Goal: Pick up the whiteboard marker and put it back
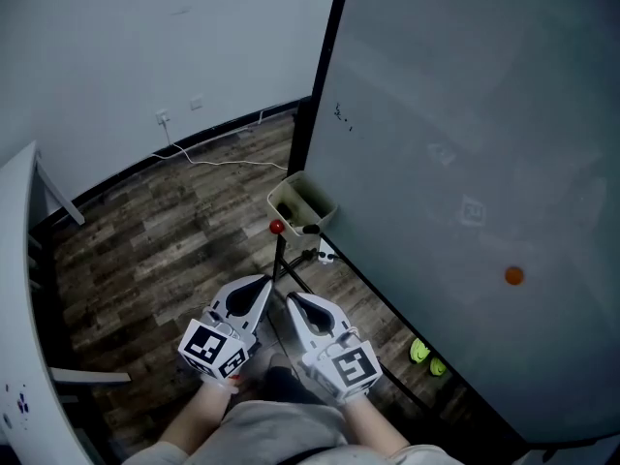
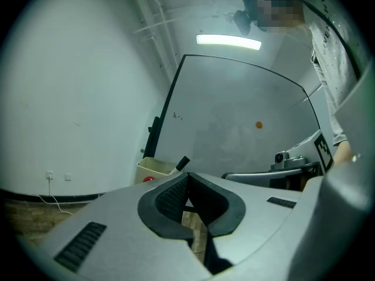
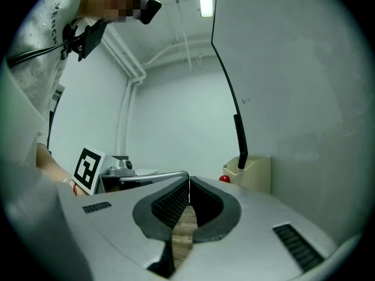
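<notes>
A cream box [image 1: 302, 202] hangs at the lower left corner of the whiteboard [image 1: 465, 163]. The whiteboard marker [image 1: 311, 229] stands in the box's near end, its black cap [image 2: 182, 163] sticking out above the rim. My left gripper [image 1: 267, 283] and right gripper [image 1: 292, 300] are held side by side low in the head view, short of the box, both shut and empty. In the left gripper view the jaws [image 2: 187, 178] meet below the box [image 2: 156, 167]. In the right gripper view the shut jaws [image 3: 188, 184] sit left of the box [image 3: 254, 172].
A red knob [image 1: 277, 227] sits beside the box on a black stand leg [image 1: 280, 255]. An orange magnet [image 1: 513, 276] is on the board. Two yellow-green objects [image 1: 424, 355] lie on the wood floor by the board's foot. A white table edge [image 1: 24, 289] runs along the left.
</notes>
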A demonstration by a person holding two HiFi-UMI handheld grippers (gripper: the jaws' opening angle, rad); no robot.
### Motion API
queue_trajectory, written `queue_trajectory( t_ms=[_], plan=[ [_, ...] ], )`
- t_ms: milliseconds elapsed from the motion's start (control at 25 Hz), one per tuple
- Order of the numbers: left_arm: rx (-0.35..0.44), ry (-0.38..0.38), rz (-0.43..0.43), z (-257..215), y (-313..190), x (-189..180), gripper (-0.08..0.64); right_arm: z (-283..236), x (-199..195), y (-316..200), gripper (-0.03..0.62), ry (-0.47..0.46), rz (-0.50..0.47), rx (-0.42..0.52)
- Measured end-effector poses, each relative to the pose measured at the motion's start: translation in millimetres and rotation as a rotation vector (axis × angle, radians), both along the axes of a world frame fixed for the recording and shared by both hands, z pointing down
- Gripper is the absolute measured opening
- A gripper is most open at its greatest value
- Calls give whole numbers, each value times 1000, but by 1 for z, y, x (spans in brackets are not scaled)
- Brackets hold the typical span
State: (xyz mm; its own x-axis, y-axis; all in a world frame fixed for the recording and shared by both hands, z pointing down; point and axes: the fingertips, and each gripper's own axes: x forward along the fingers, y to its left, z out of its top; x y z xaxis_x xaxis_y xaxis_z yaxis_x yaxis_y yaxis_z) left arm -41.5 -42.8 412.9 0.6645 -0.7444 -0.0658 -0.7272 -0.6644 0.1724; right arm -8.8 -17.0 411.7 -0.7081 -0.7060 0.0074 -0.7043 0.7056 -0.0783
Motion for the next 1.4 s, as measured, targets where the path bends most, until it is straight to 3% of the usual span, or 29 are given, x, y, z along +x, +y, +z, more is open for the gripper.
queue_trajectory(
  t_ms=[760, 1400],
  plan=[
    [-21, -26, 0, 15, -81, 18, 15, 7, 26, -82, 20, 43, 27, 25],
    [-20, -11, -25, 12, -90, 20, 15, -12, 46, -107, 23, 47, 55, 64]
  ],
)
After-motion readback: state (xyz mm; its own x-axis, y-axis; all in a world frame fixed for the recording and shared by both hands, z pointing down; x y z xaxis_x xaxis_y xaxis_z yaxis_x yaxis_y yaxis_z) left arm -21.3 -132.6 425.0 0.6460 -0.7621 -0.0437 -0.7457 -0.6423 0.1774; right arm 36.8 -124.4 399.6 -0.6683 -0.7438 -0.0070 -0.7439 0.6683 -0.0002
